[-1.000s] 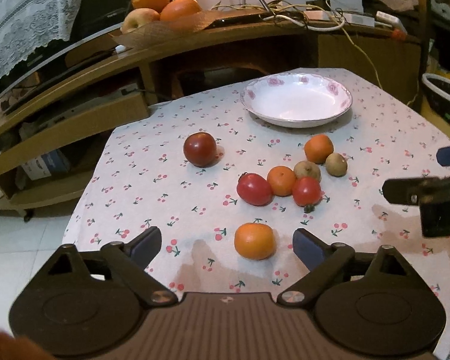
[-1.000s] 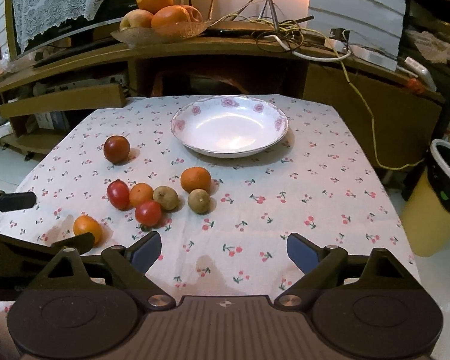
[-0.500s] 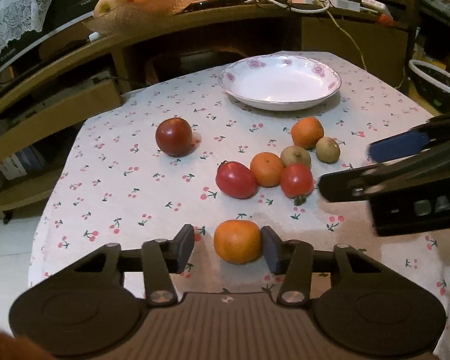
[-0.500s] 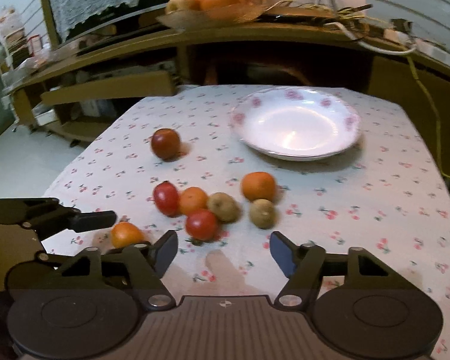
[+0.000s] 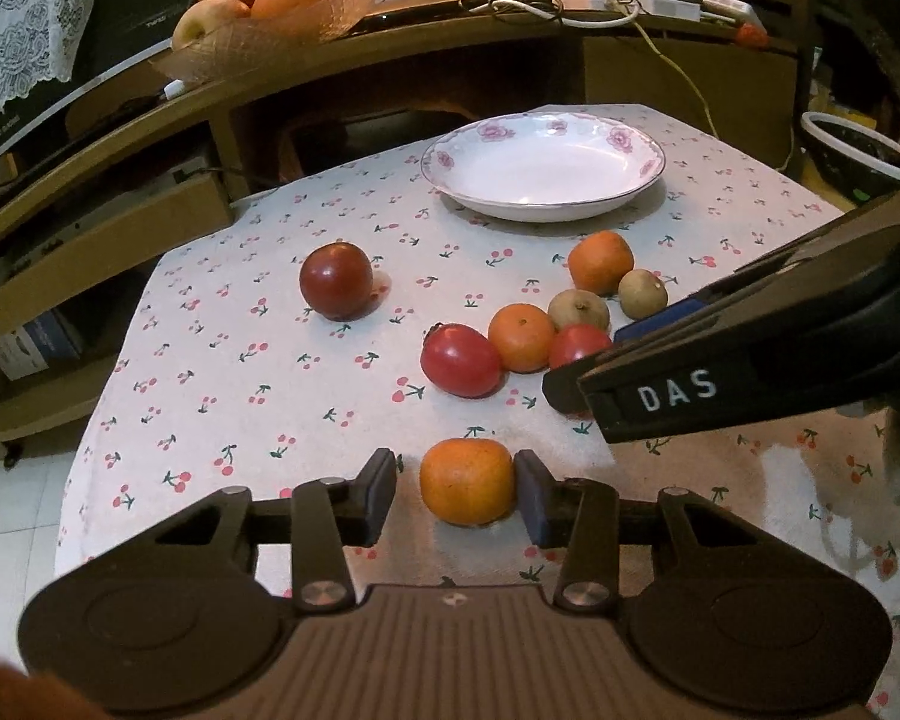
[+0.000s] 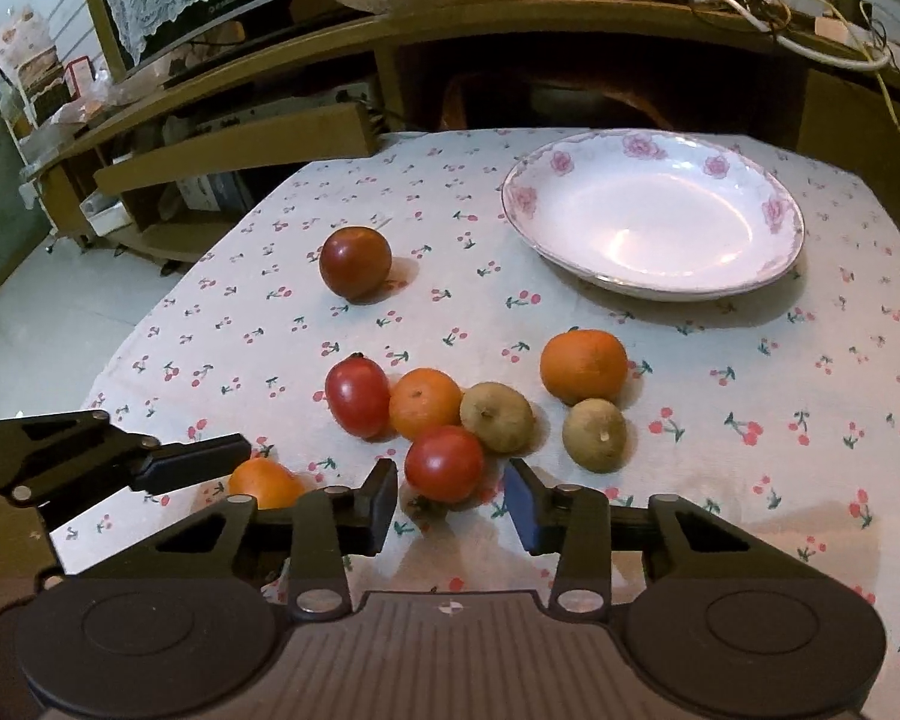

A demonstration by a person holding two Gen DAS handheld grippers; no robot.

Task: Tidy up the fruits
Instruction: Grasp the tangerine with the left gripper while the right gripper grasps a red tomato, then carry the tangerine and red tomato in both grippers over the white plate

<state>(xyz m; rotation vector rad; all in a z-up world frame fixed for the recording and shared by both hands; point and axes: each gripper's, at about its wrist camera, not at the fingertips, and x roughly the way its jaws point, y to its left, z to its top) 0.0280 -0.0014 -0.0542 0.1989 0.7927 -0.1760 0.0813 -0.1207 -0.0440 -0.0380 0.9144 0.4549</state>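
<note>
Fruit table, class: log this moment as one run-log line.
left gripper: open around orange | right gripper: open around red tomato | plate: empty | neither fruit lifted

Since a second ago the left gripper (image 5: 456, 495) has narrowed from wide open around the orange (image 5: 468, 481) near the table's front edge, its right finger now touching the fruit (the left finger stands just apart). The right gripper (image 6: 450, 504) has swung in from mid-table and closed partway about the red tomato (image 6: 444, 463).
</note>
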